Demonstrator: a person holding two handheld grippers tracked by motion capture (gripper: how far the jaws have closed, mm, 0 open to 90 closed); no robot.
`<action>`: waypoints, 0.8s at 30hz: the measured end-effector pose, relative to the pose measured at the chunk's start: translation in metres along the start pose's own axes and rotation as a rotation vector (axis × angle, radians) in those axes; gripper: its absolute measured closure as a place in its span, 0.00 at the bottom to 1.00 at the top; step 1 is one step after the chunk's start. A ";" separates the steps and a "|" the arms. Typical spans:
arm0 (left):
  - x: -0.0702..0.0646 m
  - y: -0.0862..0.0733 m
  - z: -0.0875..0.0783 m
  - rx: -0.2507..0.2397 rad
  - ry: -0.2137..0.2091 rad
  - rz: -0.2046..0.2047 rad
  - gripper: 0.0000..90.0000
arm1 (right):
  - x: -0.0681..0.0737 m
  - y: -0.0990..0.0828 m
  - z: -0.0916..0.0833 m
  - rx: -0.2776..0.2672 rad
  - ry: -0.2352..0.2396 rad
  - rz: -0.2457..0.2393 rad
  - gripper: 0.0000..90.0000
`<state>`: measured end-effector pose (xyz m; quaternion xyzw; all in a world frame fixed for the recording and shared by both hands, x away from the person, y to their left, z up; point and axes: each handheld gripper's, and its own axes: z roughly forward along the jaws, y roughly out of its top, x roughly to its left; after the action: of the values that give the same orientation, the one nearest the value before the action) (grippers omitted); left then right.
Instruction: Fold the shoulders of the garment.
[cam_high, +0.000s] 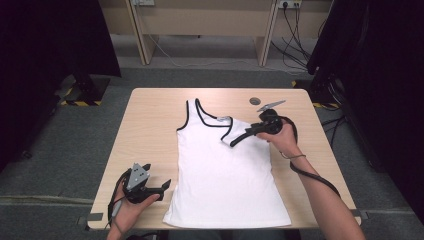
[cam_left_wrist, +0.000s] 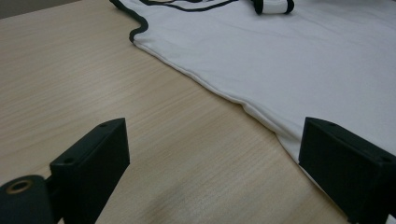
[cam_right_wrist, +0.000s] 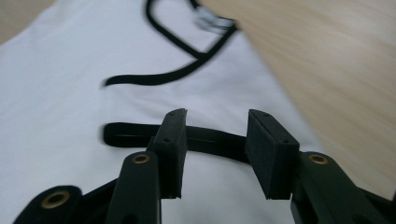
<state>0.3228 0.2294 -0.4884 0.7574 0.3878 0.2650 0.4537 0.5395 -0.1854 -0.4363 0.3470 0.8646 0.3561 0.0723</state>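
Both hand-held grippers released: left (cam_high: 161, 187) lower-left on wood counter (cam_high: 150, 130), right (cam_high: 240, 139) over white tank top (cam_high: 225, 175) strap; grey carpet beyond.

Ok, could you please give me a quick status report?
Left gripper open beside hem. Right gripper open over folded strap. White tank top flat on table. Nothing in the way.

You have a wooden table (cam_high: 150, 130) carrying a white top (cam_high: 225, 175) with black trim, spread flat across its middle; beyond the top's shoulder strap, near the far edge, lies a small dark disc (cam_high: 255, 100)
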 end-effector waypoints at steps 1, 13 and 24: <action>0.000 0.000 0.000 0.000 0.000 0.001 0.09 | 0.008 0.001 0.004 0.013 0.021 -0.031 0.60; 0.000 0.000 0.000 0.000 -0.002 0.002 0.09 | 0.046 0.001 0.032 0.101 0.015 -0.226 0.55; 0.000 0.000 0.000 -0.004 -0.003 0.000 0.09 | 0.038 0.001 0.028 0.121 0.059 -0.144 0.92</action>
<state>0.3225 0.2297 -0.4884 0.7568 0.3866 0.2647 0.4557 0.5219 -0.1439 -0.4513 0.2769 0.9091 0.3071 0.0512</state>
